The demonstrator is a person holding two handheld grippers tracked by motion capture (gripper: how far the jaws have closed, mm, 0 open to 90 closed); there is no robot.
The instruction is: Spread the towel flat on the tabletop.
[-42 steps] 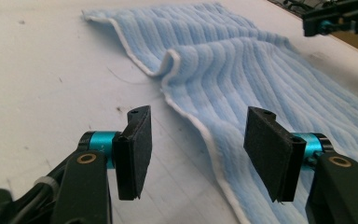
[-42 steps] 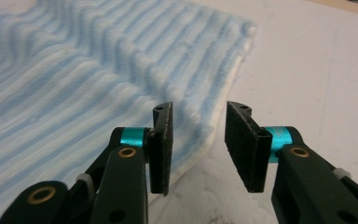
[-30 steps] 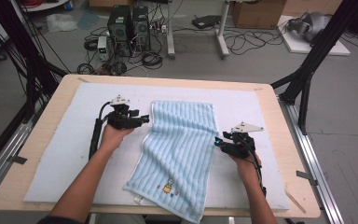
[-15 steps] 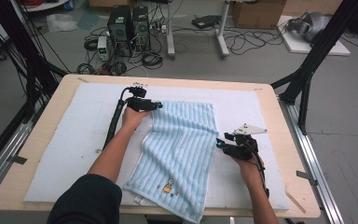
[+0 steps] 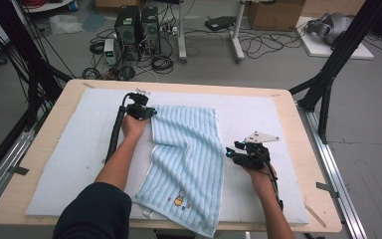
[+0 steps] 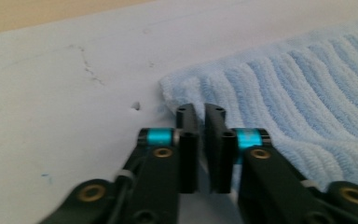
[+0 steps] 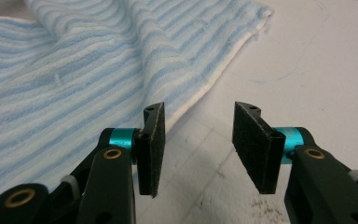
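A light blue striped towel [image 5: 189,149] lies lengthwise on the white mat, its near end hanging over the table's front edge. My left gripper [image 5: 149,112] is at the towel's far left corner. Its jaws have just been closing; in the left gripper view they [image 6: 200,109] stand almost together, pinching the edge of the towel [image 6: 307,93] at that corner. My right gripper [image 5: 231,152] rests beside the towel's right edge, about halfway along it. In the right gripper view it [image 7: 198,116] is open over bare mat, with the towel [image 7: 74,70] just left of its left pad.
The white mat [image 5: 69,164] covers most of the wooden table [image 5: 318,199]. Black frame legs [image 5: 328,84] stand at the table's right and left. Computer towers [image 5: 137,25] and cables sit on the floor beyond the far edge.
My left hand has moved away from me along the towel's left edge to its far left corner, and its jaws have come together there. The right hand has stayed put.
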